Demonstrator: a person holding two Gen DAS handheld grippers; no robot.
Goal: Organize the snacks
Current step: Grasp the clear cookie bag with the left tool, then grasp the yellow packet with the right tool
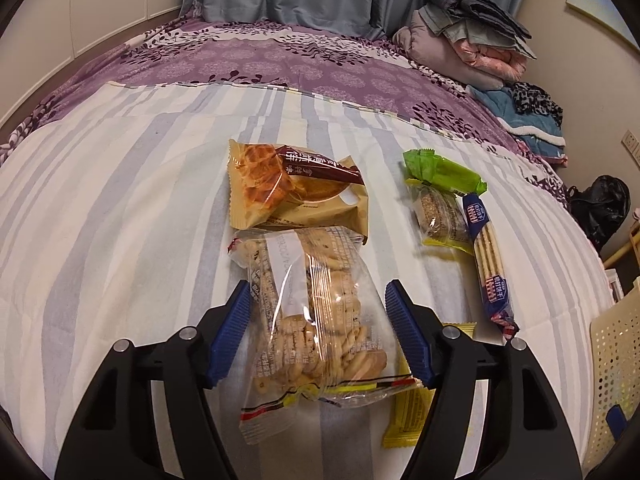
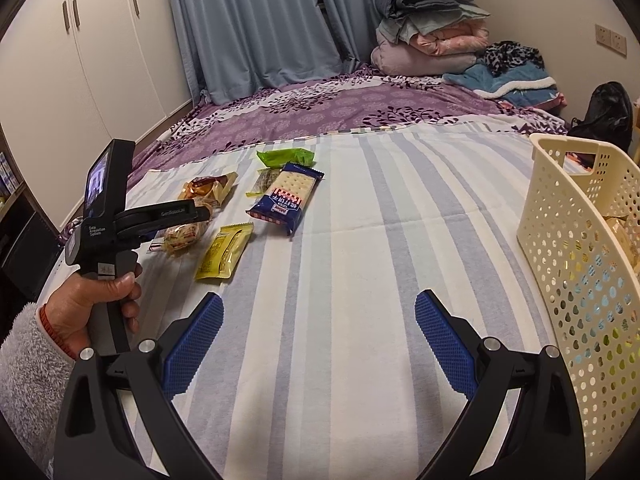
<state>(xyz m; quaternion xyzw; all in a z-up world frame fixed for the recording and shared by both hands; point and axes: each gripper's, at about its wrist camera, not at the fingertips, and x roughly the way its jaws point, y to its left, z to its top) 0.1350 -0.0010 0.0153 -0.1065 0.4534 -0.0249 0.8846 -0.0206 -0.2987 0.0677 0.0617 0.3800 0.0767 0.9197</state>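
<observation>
Clear, crinkled cookie bag point(image 1: 316, 312) sits between open left gripper point(image 1: 318, 334); right gripper point(image 2: 318, 346) open, empty.

Cream perforated basket point(image 2: 580, 248); blue-white striped sheet point(image 2: 340, 280).

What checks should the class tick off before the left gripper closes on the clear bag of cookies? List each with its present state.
1. Left gripper open wide enough for the clear cookie bag: ok, a blue pad sits on either side of it.
2. Pads touching the bag: cannot tell, a gap seems to remain on the right side.
3. Neighbouring packs out of the grip: not ok, the yellow packet lies partly under the bag, by the right pad.
4. Tan pastry pack free of the fingers: ok, it lies beyond the fingertips.
5. Right gripper free: ok, open over the striped sheet.
6. Cream basket ready: ok, upright beside the right gripper, some packs already inside.
</observation>
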